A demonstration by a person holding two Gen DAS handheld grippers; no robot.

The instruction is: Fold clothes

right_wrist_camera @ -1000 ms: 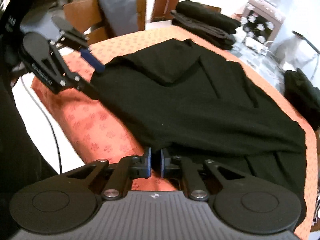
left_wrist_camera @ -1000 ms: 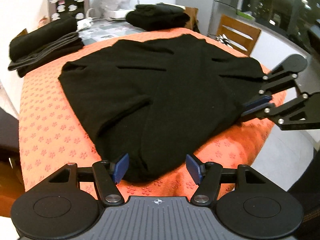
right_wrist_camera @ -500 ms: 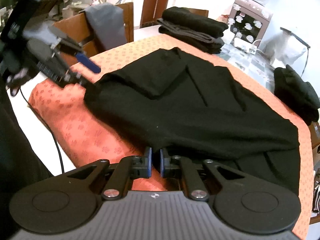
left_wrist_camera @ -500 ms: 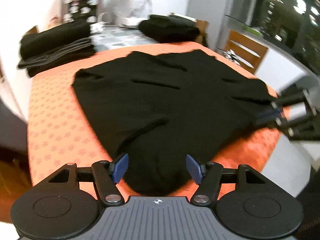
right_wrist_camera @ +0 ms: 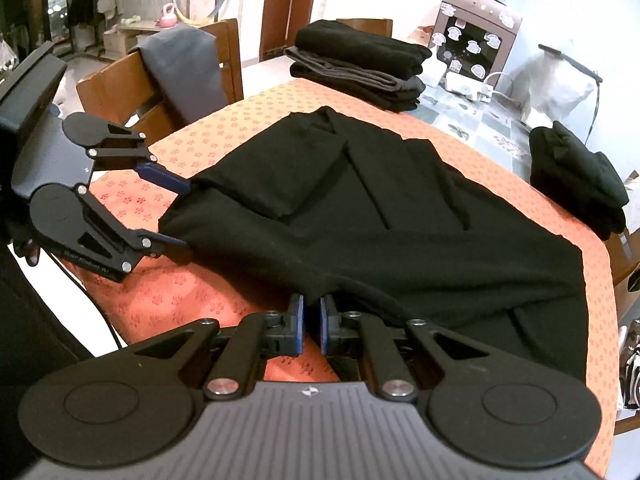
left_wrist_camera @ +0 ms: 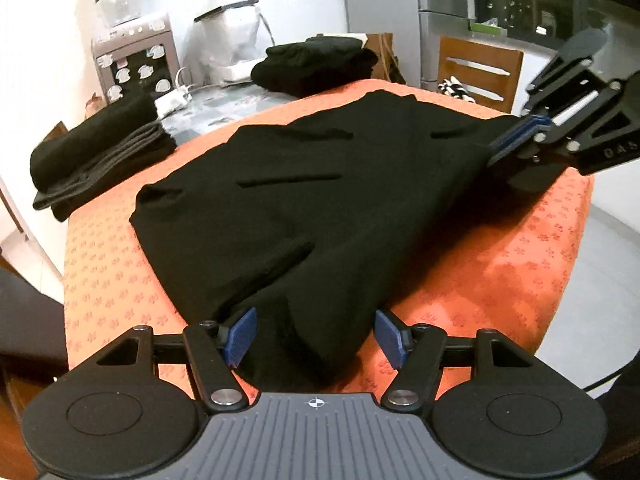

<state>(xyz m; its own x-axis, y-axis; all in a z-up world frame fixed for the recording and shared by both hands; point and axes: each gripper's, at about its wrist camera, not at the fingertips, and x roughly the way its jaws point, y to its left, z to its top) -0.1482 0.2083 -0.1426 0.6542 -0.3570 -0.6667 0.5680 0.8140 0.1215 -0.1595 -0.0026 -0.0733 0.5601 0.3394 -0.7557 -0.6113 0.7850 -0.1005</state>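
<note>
At bottom of left wrist view, left gripper [left_wrist_camera: 316, 334] fingers spread wide around black garment [left_wrist_camera: 320, 184] edge on orange counter [left_wrist_camera: 528, 248]. At bottom centre of right wrist view, right gripper [right_wrist_camera: 311, 324] fingers pinching garment hem.

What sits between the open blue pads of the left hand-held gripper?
In the left wrist view, a bunched fold of the black garment lies between the left hand-held gripper pads, over the orange mat.

The black garment [left_wrist_camera: 320, 184] is matt knitted cloth with a fine rough texture. The orange tablecloth [left_wrist_camera: 532, 248] is woven cloth with a printed flower pattern. Both grippers, left gripper [left_wrist_camera: 316, 336] and right gripper [right_wrist_camera: 311, 322], are matt black plastic with bright metal pivot screws and ribbed blue pads [left_wrist_camera: 239, 336]. The far chair [right_wrist_camera: 120, 92] is glossy wood.
</note>
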